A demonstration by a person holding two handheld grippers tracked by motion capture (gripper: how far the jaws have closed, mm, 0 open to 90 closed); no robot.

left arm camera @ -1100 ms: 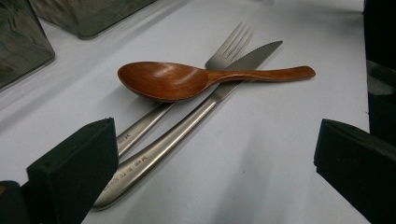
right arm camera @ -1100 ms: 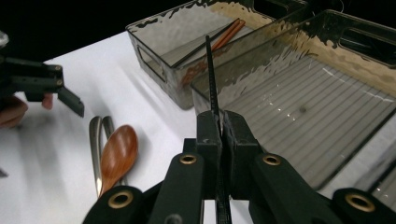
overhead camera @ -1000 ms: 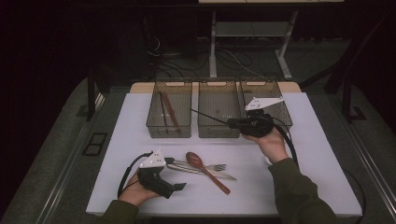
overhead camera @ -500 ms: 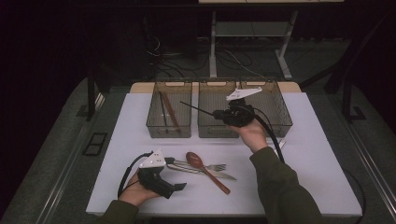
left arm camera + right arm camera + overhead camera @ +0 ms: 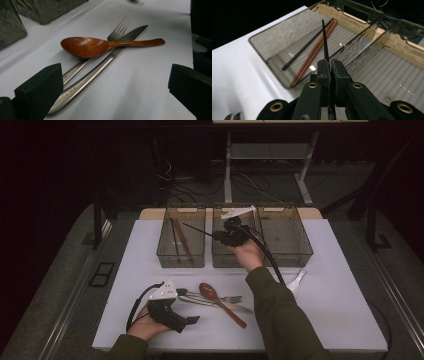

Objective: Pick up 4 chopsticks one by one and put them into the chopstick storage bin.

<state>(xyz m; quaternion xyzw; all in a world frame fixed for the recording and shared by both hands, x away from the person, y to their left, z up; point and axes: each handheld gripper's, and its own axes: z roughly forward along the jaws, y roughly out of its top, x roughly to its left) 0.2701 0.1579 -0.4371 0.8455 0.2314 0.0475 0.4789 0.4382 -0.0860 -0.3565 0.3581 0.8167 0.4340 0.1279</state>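
The right hand-held gripper [image 5: 220,236] hangs over the middle bin [image 5: 223,257] of three clear bins at the far side of the counter [image 5: 340,295], its jaws pressed together on a black chopstick [image 5: 325,42]. The chopstick juts out from the jaws, tilted up, with its free end over the left bin [image 5: 274,37]. In that left bin lie another black chopstick [image 5: 307,46] and a pair of reddish wooden chopsticks [image 5: 314,53], side by side on the ribbed floor.

The left hand-held gripper [image 5: 192,320] rests low on the near part of the counter with its jaws spread wide. Just ahead of it a wooden spoon [image 5: 100,46] lies across a steel fork [image 5: 117,30] and a steel knife [image 5: 105,66]. A white spoon [image 5: 296,282] lies on the counter beside the right sleeve.
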